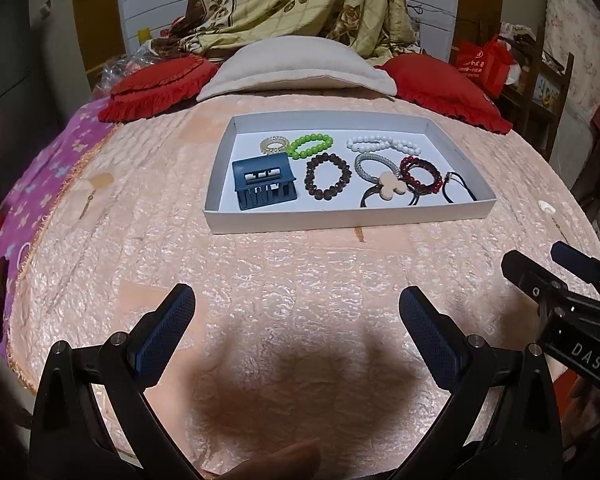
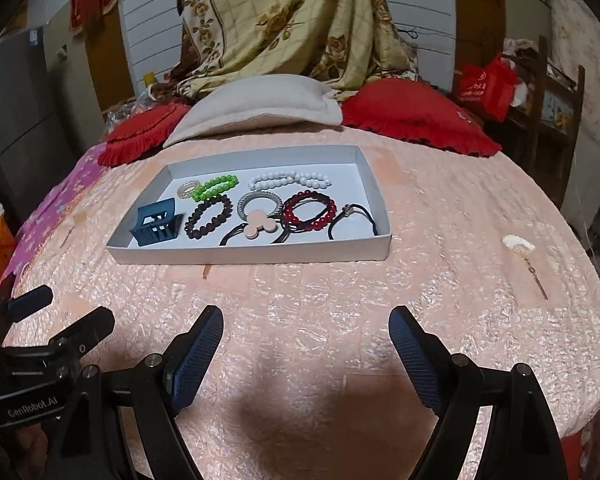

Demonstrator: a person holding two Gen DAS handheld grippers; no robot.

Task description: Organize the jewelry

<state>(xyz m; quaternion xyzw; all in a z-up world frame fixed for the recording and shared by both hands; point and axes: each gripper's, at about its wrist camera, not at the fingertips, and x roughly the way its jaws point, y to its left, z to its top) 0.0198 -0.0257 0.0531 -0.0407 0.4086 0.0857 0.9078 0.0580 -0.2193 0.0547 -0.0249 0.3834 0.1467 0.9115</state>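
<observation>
Hovering over the bed (image 1: 300,264), the left gripper (image 1: 298,322) and right gripper (image 2: 306,344) both stand spread wide with nothing between their blue pads (image 1: 168,332). Each is cut off at the lower frame edge, so the hands that carry them stay mostly hidden; only a blurred fingertip (image 1: 288,460) shows at the bottom of the left view. Each gripper also intrudes at the side of the other's view, and there the lettering "DAS" can be read on the right one, "GenRobot.AI" on the left one.

Beyond the fingers, a shallow white tray (image 2: 252,254) sits near the middle of the bed, well apart from both grippers. In its left end stands a blue claw clip (image 2: 156,224). Along the far wall lie a clear coil tie (image 2: 188,189), a green bead bracelet (image 2: 216,186) touching it, and a white bead strand (image 2: 288,180). Nearer the front wall lie a brown bead bracelet (image 2: 208,216), a silver mesh band (image 2: 260,202) with a pale flower charm (image 2: 258,226) over it, a red bead bracelet (image 2: 310,210), and black cords (image 2: 352,220) at the right end.

Outside the tray, a pale hairpin (image 2: 524,252) lies toward the bed's right edge. Pillows (image 2: 260,112) line the head; writing on a red bag (image 2: 486,84) beyond is too small to read.
</observation>
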